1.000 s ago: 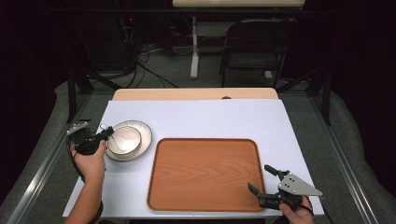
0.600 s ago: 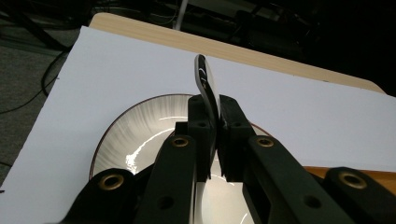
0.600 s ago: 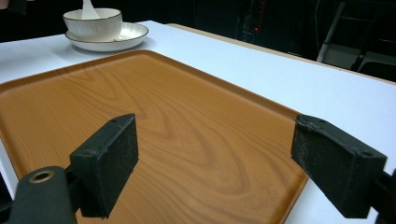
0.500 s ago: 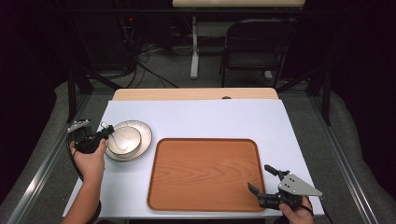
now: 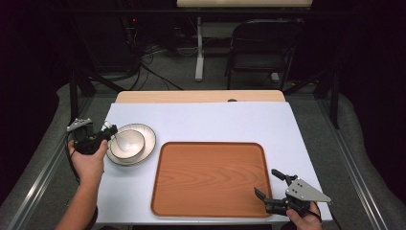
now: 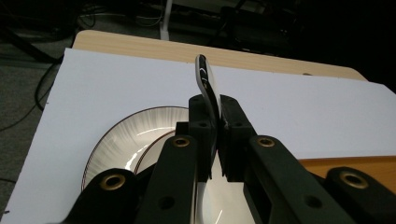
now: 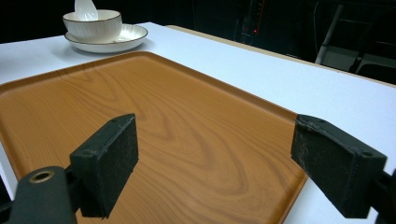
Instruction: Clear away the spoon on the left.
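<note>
**Spoon pinched above the bowl, right jaws idle over the tray**

Right now my left gripper [image 5: 109,132] has its jaws pressed together on a white spoon [image 6: 205,84]. From the left gripper view the spoon stands on edge between the two black pads, its glossy end poking up past their tips, with the rest of it running down between the jaws and out of sight. Below it sits the bowl [image 5: 128,142] on its saucer [image 5: 147,149], near the left edge of the white table cover [image 5: 201,120]. In the right gripper view the pale spoon rises above the bowl's rim; I cannot tell whether its lower end touches the inside of the bowl.

My right gripper [image 5: 272,188] has its jaws spread wide with nothing between them, hovering over the near right corner of the wooden tray [image 5: 206,177]. My right hand [image 5: 301,219] is cut off by the bottom of the high view.

From above, the spoon is hard to make out; it blends with the pale bowl. My left hand [image 5: 87,160] and the gripper body cover the saucer's left edge.

As for room, the tray's whole surface is bare, and its raised rim lies just right of the saucer. Behind the tray and bowl a broad stretch of white cover runs to the table's wooden far edge [image 5: 201,96].
</note>
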Action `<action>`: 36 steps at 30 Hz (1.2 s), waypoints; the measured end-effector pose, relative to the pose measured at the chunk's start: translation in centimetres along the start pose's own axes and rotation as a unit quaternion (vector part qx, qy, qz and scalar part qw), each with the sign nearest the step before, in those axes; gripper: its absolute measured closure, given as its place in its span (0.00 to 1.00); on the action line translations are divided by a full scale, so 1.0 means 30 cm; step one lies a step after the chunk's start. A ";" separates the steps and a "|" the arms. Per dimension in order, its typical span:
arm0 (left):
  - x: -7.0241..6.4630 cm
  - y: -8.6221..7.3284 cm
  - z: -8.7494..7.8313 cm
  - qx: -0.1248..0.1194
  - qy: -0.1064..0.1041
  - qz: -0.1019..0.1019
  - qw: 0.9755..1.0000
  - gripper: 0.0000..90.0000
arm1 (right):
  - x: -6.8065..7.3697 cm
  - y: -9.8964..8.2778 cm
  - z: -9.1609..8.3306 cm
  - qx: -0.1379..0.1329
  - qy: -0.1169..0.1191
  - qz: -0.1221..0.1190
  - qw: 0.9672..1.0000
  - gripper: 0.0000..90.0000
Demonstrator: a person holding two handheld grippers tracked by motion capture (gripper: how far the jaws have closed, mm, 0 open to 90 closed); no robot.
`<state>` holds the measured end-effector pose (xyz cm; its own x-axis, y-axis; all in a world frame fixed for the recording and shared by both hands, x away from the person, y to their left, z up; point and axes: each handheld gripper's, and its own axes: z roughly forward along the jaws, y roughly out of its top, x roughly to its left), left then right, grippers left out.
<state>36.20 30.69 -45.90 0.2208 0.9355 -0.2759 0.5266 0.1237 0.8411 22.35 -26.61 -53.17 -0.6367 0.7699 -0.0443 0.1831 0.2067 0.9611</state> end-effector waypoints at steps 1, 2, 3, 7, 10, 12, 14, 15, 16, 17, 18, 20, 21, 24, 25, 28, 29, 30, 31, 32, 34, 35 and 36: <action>-0.011 0.006 -0.005 0.001 -0.002 0.008 1.000 0.95 | 0.000 0.000 0.000 0.000 0.000 -0.001 1.000 0.16; -0.015 0.010 -0.009 0.003 -0.003 0.012 1.000 0.95 | 0.000 0.000 0.000 0.000 0.000 -0.001 1.000 0.16; -0.015 0.010 -0.009 0.003 -0.003 0.012 1.000 0.95 | 0.000 0.000 0.000 0.000 0.000 -0.001 1.000 0.16; -0.037 0.031 -0.027 0.002 -0.010 0.029 1.000 0.95 | 0.000 0.000 0.000 0.000 0.000 -0.001 1.000 0.16; -0.052 0.041 -0.040 0.006 -0.019 0.033 0.999 0.95 | 0.000 0.000 0.000 -0.001 0.000 -0.001 1.000 0.16; -0.064 0.046 -0.044 0.018 -0.031 0.037 0.999 0.95 | 0.000 0.000 0.000 -0.001 0.000 -0.001 1.000 0.16; -0.073 0.046 -0.046 0.018 -0.034 0.042 0.998 0.95 | 0.000 0.000 0.000 -0.001 0.000 -0.001 1.000 0.16; -0.083 0.048 -0.051 0.023 -0.038 0.050 0.998 0.95 | 0.000 0.000 0.000 -0.001 0.000 -0.001 1.000 0.16; -0.092 0.048 -0.055 0.024 -0.040 0.056 0.997 0.95 | 0.001 0.000 -0.001 0.000 0.000 0.000 1.000 0.16; -0.100 0.050 -0.058 0.026 -0.044 0.061 0.997 0.95 | 0.001 0.000 -0.001 -0.001 0.000 -0.001 1.000 0.16; -0.108 0.051 -0.063 0.029 -0.046 0.066 0.996 0.95 | 0.002 0.000 -0.001 -0.001 0.000 0.000 1.000 0.16; -0.120 0.054 -0.069 0.031 -0.050 0.073 0.996 0.95 | 0.001 0.000 -0.001 -0.001 0.000 0.000 1.000 0.16; -0.133 0.056 -0.076 0.032 -0.055 0.080 0.995 0.95 | 0.002 0.000 -0.001 -0.001 0.000 0.000 1.000 0.16; -0.153 0.058 -0.086 0.037 -0.064 0.091 0.993 0.95 | 0.002 0.000 -0.001 0.000 0.000 0.000 1.000 0.16; -0.159 0.059 -0.089 0.040 -0.067 0.094 0.993 0.95 | 0.001 0.000 -0.001 0.000 0.000 -0.001 1.000 0.16; -0.180 0.060 -0.098 0.048 -0.076 0.105 0.990 0.95 | 0.001 0.000 -0.001 -0.001 0.000 -0.001 1.000 0.16; -0.186 0.060 -0.100 0.049 -0.080 0.108 0.990 0.95 | 0.002 0.000 -0.001 -0.001 0.000 -0.001 1.000 0.16; -0.186 0.060 -0.100 0.049 -0.080 0.108 0.990 0.95 | 0.002 0.000 -0.001 -0.001 0.000 -0.001 1.000 0.16; -0.194 0.059 -0.103 0.051 -0.084 0.110 0.989 0.95 | 0.002 0.000 -0.001 0.000 0.000 -0.001 1.000 0.16; -0.206 0.059 -0.106 0.053 -0.089 0.115 0.988 0.95 | 0.001 0.000 -0.001 -0.001 0.000 -0.001 1.000 0.16; -0.220 0.058 -0.109 0.055 -0.095 0.120 0.987 0.95 | 0.002 0.000 -0.001 -0.001 0.000 -0.002 1.000 0.16; -0.226 0.058 -0.110 0.057 -0.098 0.122 0.986 0.95 | 0.002 0.000 -0.001 0.000 -0.001 -0.001 1.000 0.16; -0.233 0.057 -0.110 0.057 -0.102 0.122 0.986 0.95 | 0.002 0.000 -0.001 0.000 -0.001 -0.001 1.000 0.16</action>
<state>32.86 25.44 -41.00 0.5063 0.8456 -0.1689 0.5232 -0.1455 0.8397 22.28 -26.58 -53.16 -0.6362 0.7701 -0.0461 0.1818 0.2078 0.9611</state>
